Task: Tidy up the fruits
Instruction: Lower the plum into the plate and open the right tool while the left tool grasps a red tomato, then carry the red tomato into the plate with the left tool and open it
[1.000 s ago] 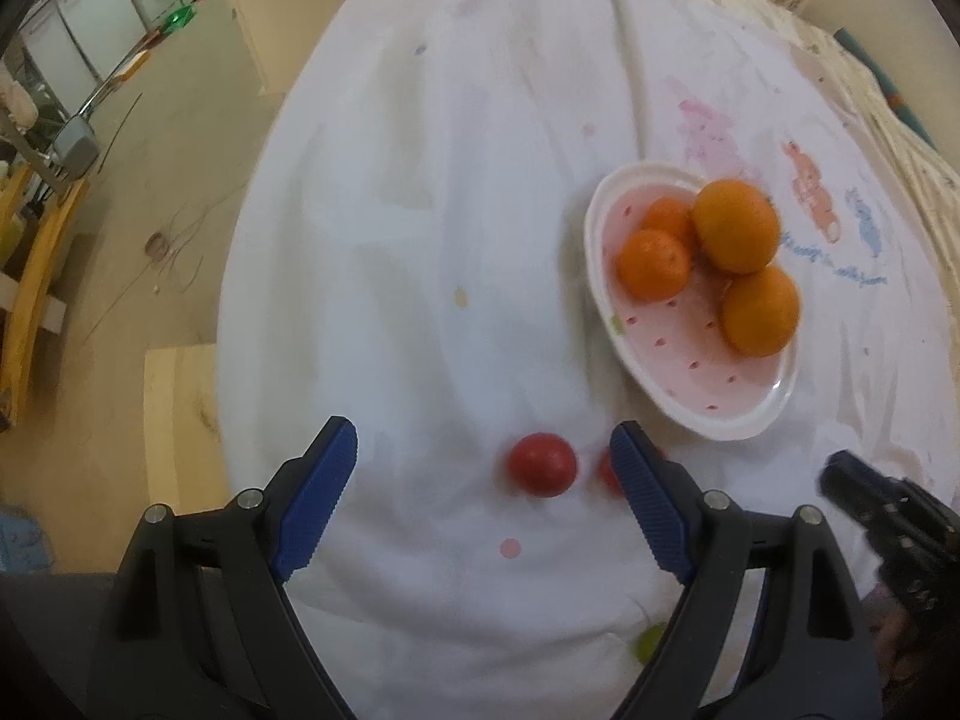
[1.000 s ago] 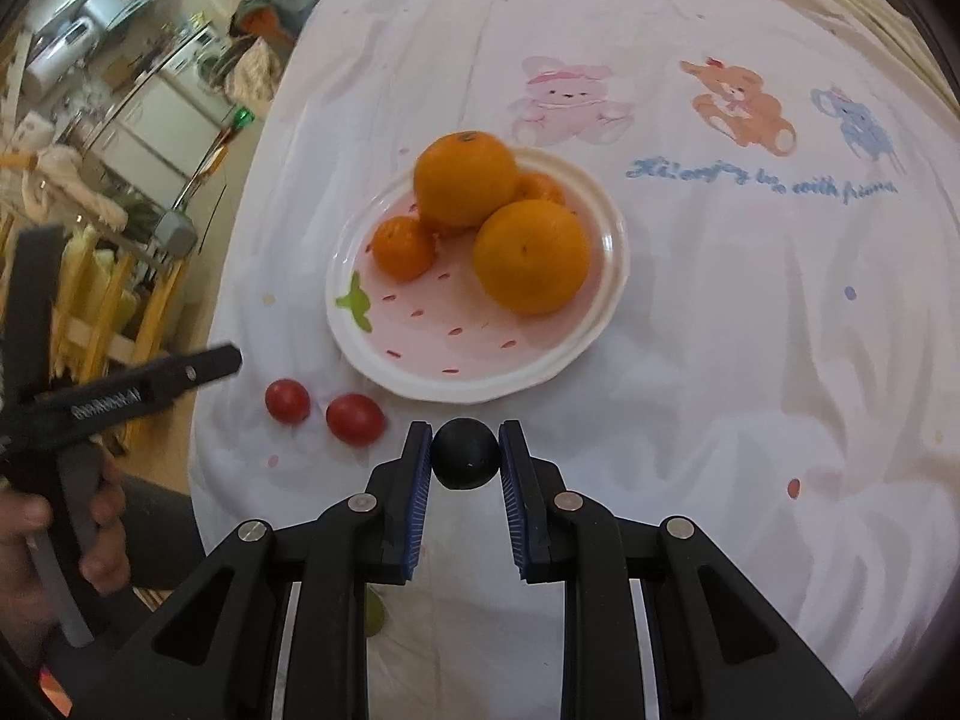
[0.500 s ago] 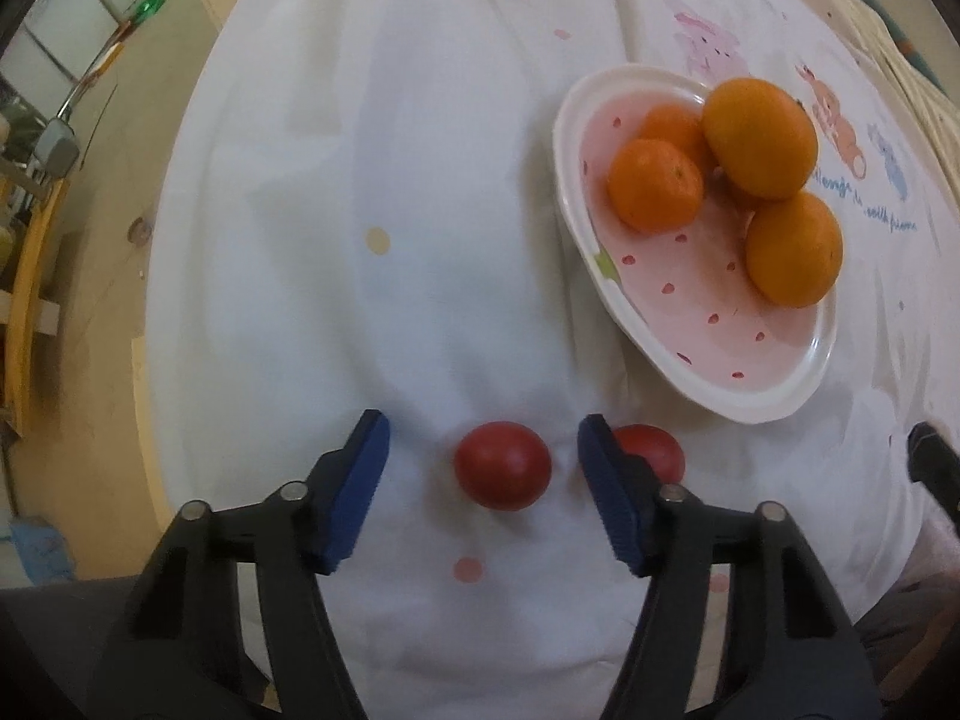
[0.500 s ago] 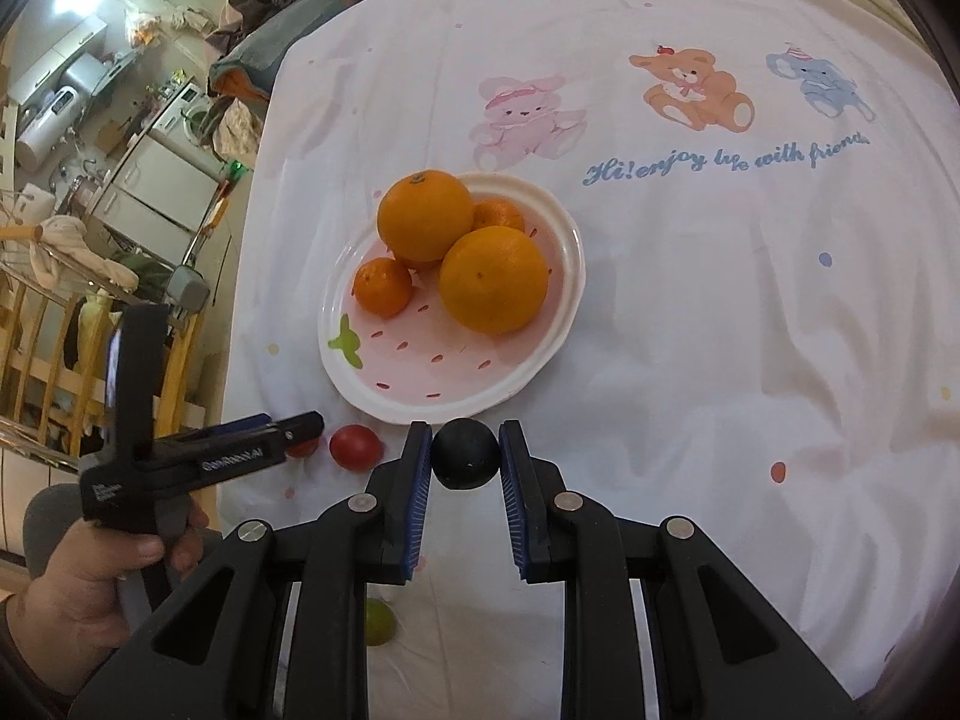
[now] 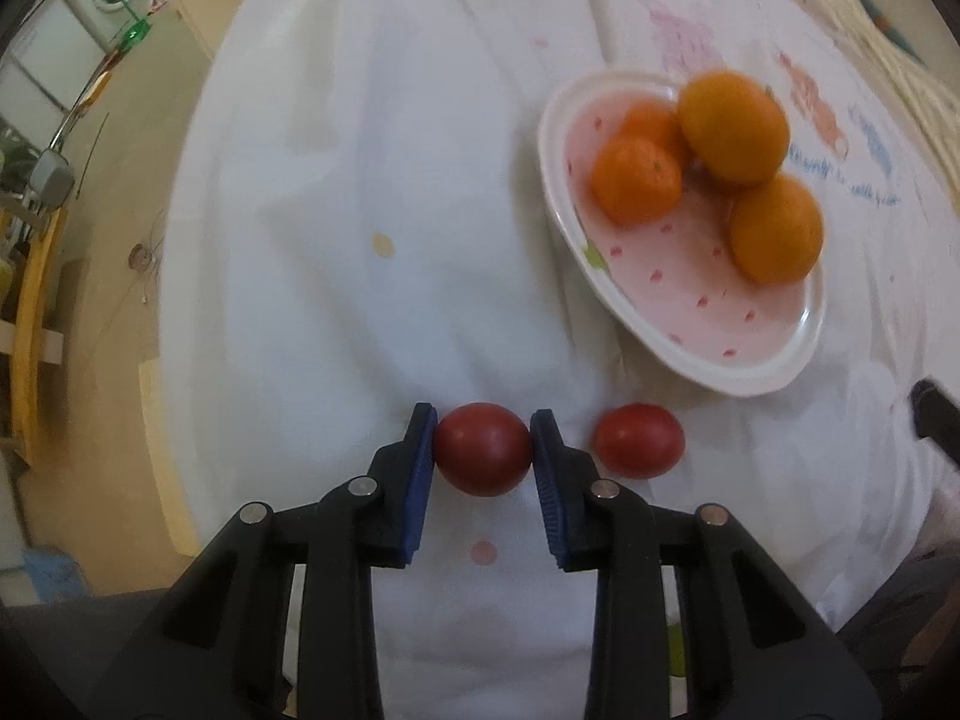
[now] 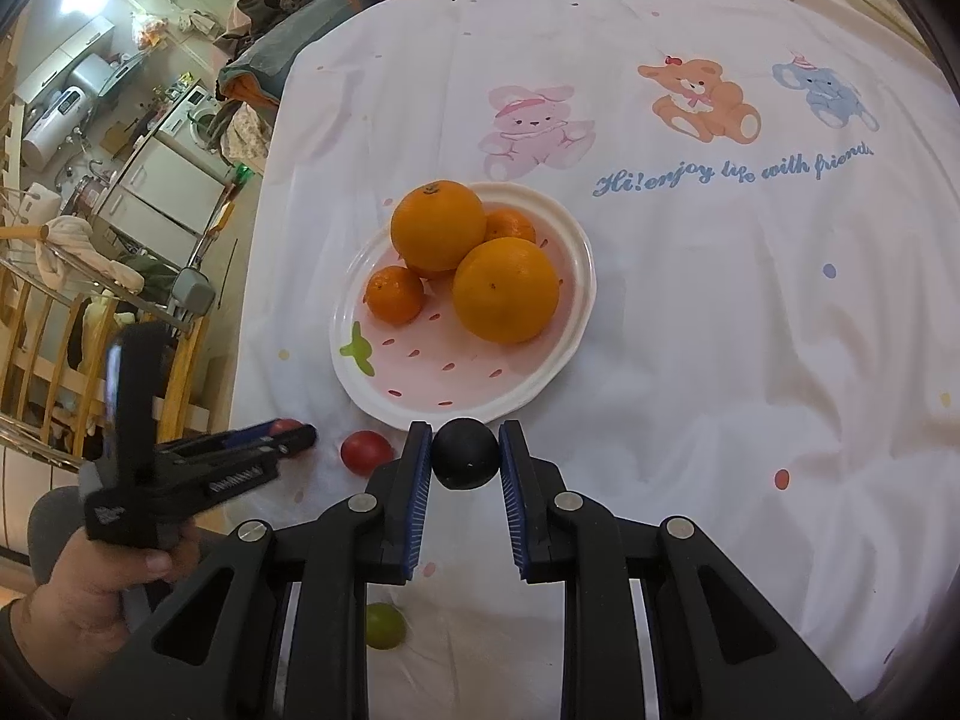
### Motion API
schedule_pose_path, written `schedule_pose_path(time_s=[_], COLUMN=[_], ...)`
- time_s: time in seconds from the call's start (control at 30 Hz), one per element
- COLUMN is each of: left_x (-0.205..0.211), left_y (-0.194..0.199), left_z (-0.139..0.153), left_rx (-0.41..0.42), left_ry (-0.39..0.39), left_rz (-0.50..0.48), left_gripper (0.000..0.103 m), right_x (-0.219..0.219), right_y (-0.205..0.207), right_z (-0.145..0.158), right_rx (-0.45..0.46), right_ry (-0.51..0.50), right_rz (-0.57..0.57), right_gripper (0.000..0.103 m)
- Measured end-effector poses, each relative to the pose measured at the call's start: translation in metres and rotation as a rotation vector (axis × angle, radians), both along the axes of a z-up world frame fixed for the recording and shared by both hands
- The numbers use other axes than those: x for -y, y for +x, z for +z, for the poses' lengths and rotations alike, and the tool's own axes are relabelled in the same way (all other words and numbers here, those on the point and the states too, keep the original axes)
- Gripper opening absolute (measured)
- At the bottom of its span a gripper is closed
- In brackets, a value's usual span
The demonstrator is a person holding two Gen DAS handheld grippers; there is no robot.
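Note:
My left gripper (image 5: 483, 450) is shut on a red tomato (image 5: 483, 449) resting on the white cloth. A second red tomato (image 5: 639, 441) lies just right of it, also seen in the right wrist view (image 6: 366, 451). My right gripper (image 6: 465, 461) is shut on a dark round fruit (image 6: 465, 461), held just in front of the pink strawberry plate (image 6: 414, 378). The plate (image 5: 708, 324) holds several oranges (image 6: 506, 290), large and small. The left gripper (image 6: 264, 441) appears in the right wrist view at the left, with its tomato mostly hidden.
A small green fruit (image 6: 384, 626) lies on the cloth under my right gripper. The cloth's left edge (image 5: 180, 276) drops to the floor. A wooden rail (image 6: 66, 360) and household clutter stand off to the left. Printed animals (image 6: 702, 99) mark the far cloth.
My left gripper came down around the left tomato and closed on it. My right gripper kept its hold on the dark fruit and pulled back slightly from the plate.

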State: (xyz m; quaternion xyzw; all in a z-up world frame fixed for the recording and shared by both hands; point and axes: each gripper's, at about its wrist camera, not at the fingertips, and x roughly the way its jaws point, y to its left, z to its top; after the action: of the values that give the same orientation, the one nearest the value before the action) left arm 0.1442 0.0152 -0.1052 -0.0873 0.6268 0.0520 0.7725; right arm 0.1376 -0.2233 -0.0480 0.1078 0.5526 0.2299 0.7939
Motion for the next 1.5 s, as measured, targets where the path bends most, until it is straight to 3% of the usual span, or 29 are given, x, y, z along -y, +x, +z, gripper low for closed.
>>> schedule_pose_path(time_s=[0.27,0.6,0.83,0.97,1.2,1.27,1.5], left_x=[-0.009,-0.002,-0.003,0.004,0.008,0.01,0.033], left_y=[-0.011,-0.004,-0.005,-0.005,0.0,0.006,0.039], left_z=[0.031,0.029,0.029,0.029,0.028,0.027,0.024], left_rx=[0.096,0.108,0.104,0.104,0.101,0.09,0.077], left_ry=[-0.02,-0.045,-0.084,-0.097,-0.121,-0.136,-0.164], left_rz=[0.009,-0.027,-0.023,-0.045,-0.05,-0.052,-0.047], left_gripper=[0.028,0.028,0.028,0.028,0.028,0.028,0.028], right_x=[-0.017,-0.053,-0.049,-0.042,-0.014,-0.001,0.033], right_y=[0.006,0.04,0.049,0.05,0.045,0.042,0.042], right_z=[-0.007,-0.037,-0.046,-0.04,-0.026,-0.021,-0.008], right_rx=[-0.017,-0.053,-0.104,-0.088,-0.077,-0.078,-0.048], right_ry=[-0.014,-0.022,0.06,0.068,0.061,0.082,0.107], right_rz=[0.044,0.082,0.029,-0.005,-0.087,-0.126,-0.212], right_gripper=[0.024,0.024,0.028,0.051,0.054,0.064,0.069])
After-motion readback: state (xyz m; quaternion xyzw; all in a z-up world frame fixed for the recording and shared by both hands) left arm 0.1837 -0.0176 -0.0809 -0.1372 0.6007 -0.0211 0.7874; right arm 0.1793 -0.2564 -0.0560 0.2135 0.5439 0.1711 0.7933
